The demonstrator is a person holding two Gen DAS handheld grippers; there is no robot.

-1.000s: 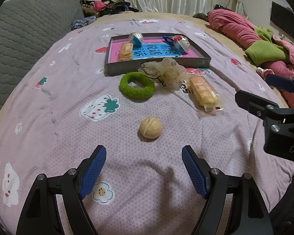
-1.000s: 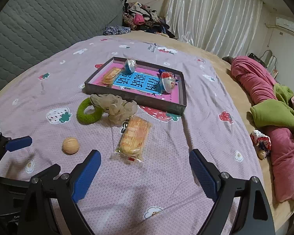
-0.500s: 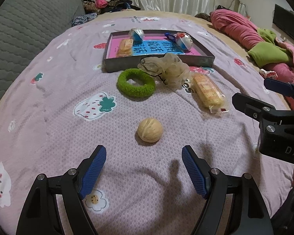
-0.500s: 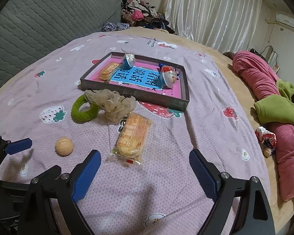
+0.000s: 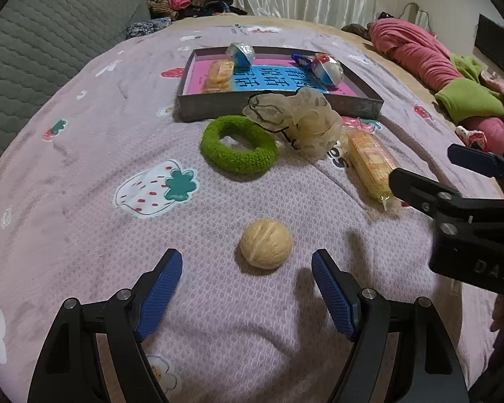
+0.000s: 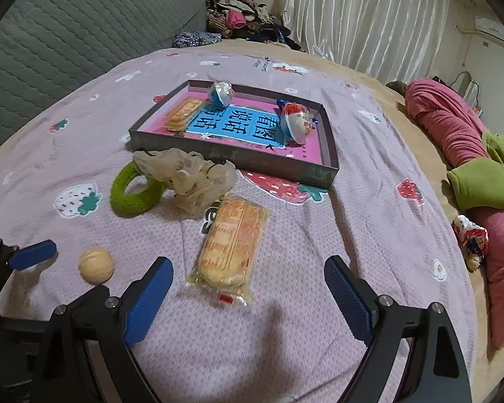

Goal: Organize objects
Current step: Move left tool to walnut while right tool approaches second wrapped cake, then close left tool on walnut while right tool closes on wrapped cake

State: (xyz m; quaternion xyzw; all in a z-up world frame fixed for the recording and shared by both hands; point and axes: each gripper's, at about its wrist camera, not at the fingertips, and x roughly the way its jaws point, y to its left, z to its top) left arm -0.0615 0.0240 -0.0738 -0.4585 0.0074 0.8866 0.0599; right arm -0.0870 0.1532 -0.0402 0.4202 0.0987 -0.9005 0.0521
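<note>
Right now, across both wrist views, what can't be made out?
- Green ring: right wrist view, its far side hidden by the mesh scrunchie.
- Cracker pack: left wrist view, near end covered by the right gripper.
- Tray: printing inside partly hidden by the snacks.
- Clothes pile: too small and blurred to sort out.

The bed [image 5: 84, 154] carries a walnut [image 5: 266, 243], green ring [image 5: 238, 147], mesh pouf [image 5: 299, 121], cracker pack [image 6: 232, 241] and tray [image 6: 285, 164].
</note>
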